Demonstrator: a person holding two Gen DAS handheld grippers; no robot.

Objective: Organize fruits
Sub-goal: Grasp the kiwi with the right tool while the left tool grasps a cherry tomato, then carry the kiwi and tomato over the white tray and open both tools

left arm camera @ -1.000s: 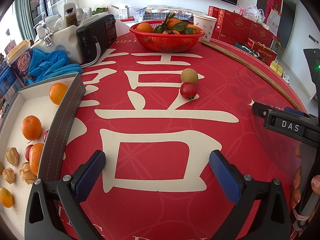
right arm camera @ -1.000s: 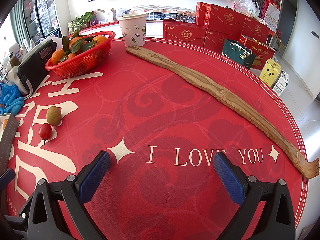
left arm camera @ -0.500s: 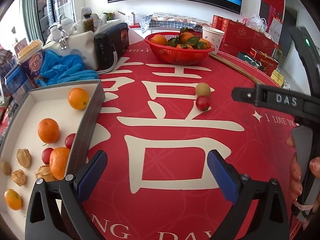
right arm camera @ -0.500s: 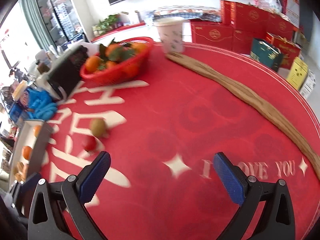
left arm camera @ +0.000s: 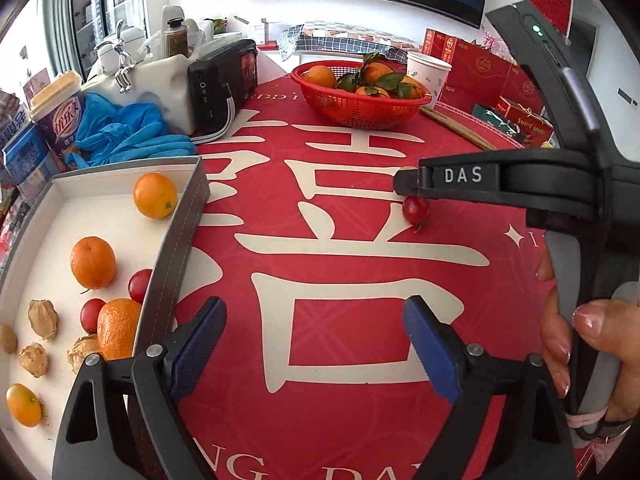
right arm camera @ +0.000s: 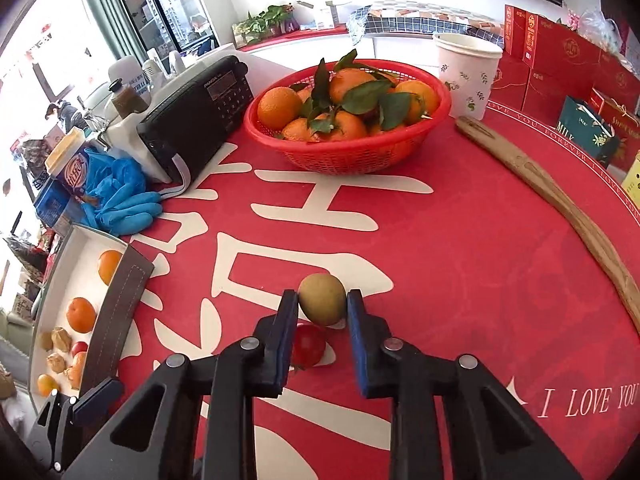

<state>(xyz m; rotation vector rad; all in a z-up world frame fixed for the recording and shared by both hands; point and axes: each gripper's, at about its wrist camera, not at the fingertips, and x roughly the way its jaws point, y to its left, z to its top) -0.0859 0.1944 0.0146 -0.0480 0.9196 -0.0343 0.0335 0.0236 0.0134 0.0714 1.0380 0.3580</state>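
Observation:
A greenish-brown kiwi (right arm camera: 322,298) lies on the red tablecloth, and my right gripper (right arm camera: 322,300) has closed its blue pads against both its sides. A red cherry tomato (right arm camera: 307,345) (left arm camera: 415,209) lies just in front of the kiwi, under the fingers. In the left wrist view the right gripper's body (left arm camera: 500,184) hides the kiwi. My left gripper (left arm camera: 316,320) is open and empty above the cloth, next to the white tray (left arm camera: 56,184) that holds oranges (left arm camera: 93,262), cherry tomatoes and husked fruits.
A red basket (right arm camera: 348,152) of leafy oranges stands at the back. A black radio (right arm camera: 200,112), blue gloves (right arm camera: 120,196), a paper cup (right arm camera: 466,76) and a long wooden stick (right arm camera: 560,208) lie around it. Red gift boxes stand beyond the table edge.
My right gripper has swung left and down to the kiwi and closed its jaws around it. My left gripper has drawn back slightly and stays open.

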